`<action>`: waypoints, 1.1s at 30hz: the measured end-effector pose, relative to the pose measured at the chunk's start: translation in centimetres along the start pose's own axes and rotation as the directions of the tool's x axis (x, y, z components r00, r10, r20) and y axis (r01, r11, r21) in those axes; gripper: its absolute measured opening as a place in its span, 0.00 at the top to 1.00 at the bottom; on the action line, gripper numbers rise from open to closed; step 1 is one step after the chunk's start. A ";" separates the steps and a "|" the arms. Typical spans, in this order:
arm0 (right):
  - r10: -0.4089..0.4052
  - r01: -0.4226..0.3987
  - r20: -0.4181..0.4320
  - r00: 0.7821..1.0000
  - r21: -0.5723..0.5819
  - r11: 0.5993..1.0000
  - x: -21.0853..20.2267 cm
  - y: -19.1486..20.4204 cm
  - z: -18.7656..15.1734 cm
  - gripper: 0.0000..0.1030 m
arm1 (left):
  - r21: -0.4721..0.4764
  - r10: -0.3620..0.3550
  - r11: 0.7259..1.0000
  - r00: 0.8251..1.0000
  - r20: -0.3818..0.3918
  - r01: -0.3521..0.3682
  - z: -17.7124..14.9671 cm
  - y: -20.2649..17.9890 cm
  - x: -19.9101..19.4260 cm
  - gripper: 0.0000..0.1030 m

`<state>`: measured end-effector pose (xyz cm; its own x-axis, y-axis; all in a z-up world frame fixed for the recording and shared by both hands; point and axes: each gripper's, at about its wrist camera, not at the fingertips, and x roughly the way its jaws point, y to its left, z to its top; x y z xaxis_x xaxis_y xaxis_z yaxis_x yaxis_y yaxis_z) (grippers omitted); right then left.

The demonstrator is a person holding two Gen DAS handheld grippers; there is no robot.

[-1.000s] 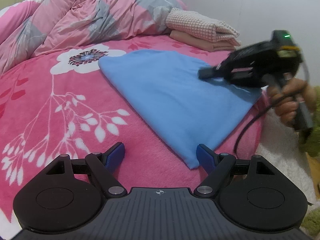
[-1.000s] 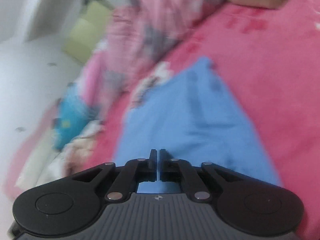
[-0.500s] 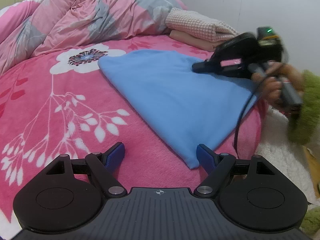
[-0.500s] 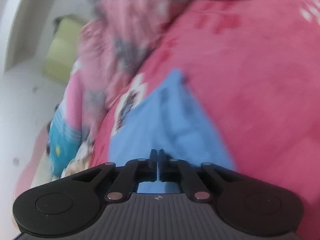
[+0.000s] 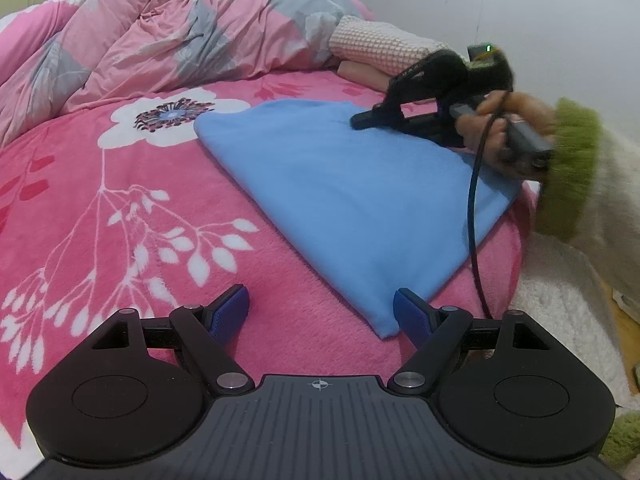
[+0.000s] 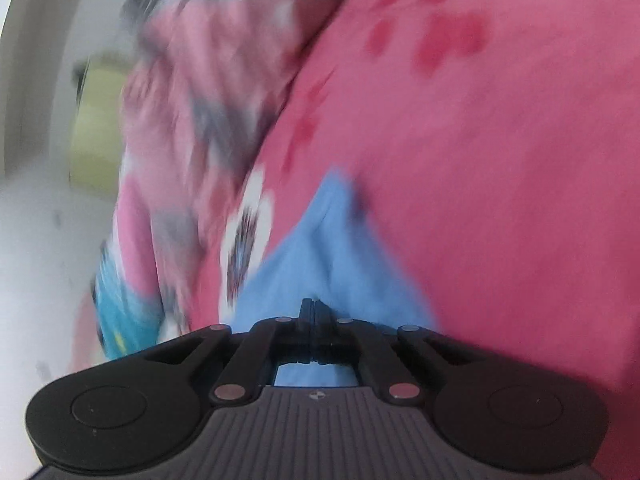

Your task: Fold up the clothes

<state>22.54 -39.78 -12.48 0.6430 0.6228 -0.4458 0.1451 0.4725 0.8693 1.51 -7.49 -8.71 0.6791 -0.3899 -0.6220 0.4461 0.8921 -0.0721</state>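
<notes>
A folded light blue garment [image 5: 352, 200] lies flat on the pink flowered bedspread [image 5: 100, 208]. My left gripper [image 5: 322, 312] is open and empty, low over the bedspread, with its right finger next to the garment's near corner. My right gripper [image 5: 360, 122] is shut, its tip resting on the far right part of the garment. In the blurred right wrist view the shut fingers [image 6: 313, 312] sit over the blue cloth [image 6: 332, 256]; I cannot tell whether cloth is pinched between them.
A crumpled pink and grey duvet [image 5: 160, 32] is heaped at the back. A stack of folded clothes [image 5: 380, 54] lies at the back right near the wall. The bed's edge drops off on the right to a white fluffy rug [image 5: 560, 320].
My right gripper has moved left and down across the garment's far side, its tip now lying on the cloth. My left gripper has not moved.
</notes>
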 end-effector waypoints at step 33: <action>0.117 -0.120 -0.155 0.981 -0.011 0.993 7.1 4.6 0.8 0.97 | -0.001 -0.014 1.000 1.000 0.011 0.014 -0.2 0.1 -0.1 0.21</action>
<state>28.43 -33.67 -11.47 0.5311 0.7626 -0.3691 0.0587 0.4015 0.9140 1.40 -7.30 -8.86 0.6790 -0.4045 -0.6126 0.4551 0.8868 -0.0811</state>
